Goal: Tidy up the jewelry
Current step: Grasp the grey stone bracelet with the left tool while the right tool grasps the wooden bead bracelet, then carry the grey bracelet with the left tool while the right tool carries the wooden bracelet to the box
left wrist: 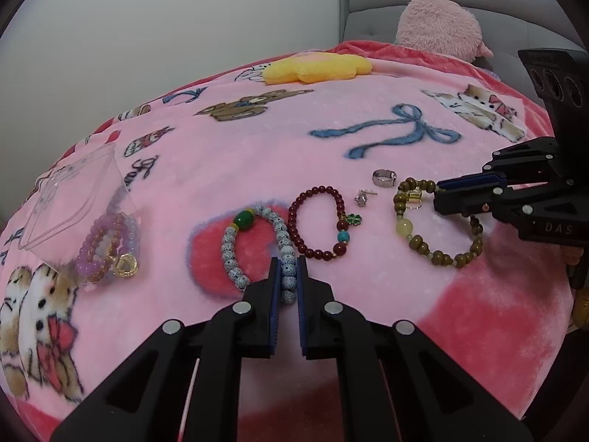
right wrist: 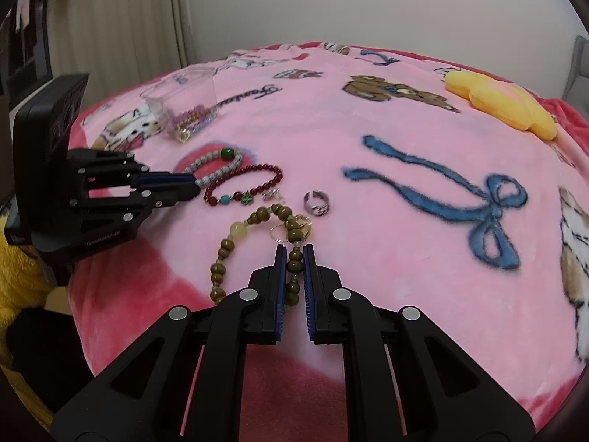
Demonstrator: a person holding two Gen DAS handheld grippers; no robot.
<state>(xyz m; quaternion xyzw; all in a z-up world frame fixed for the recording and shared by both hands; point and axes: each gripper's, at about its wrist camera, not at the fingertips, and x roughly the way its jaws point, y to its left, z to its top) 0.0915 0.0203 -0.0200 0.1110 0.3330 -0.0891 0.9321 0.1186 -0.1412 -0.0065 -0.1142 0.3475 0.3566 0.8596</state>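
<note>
Jewelry lies on a pink blanket [left wrist: 257, 154]. My left gripper [left wrist: 288, 263] is shut on the near side of a speckled white bead bracelet [left wrist: 230, 250] with a green bead. My right gripper [right wrist: 293, 249] is shut on an olive-brown bead bracelet [right wrist: 221, 254] with a pale yellow bead. Between them lies a dark red bead bracelet [left wrist: 313, 221] with a clover charm. A silver ring [left wrist: 383, 176] and a small silver earring [left wrist: 362, 197] rest just beyond. A clear plastic box [left wrist: 70, 199] at the left holds purple and pink bracelets [left wrist: 106, 246].
A yellow flower-shaped cushion [left wrist: 316, 68] and a pink plush toy [left wrist: 438, 27] sit at the far side by the grey headboard [left wrist: 368, 3]. A yellow plush [right wrist: 22, 287] shows at the lower left of the right wrist view. Curtains [right wrist: 121, 18] hang behind the bed.
</note>
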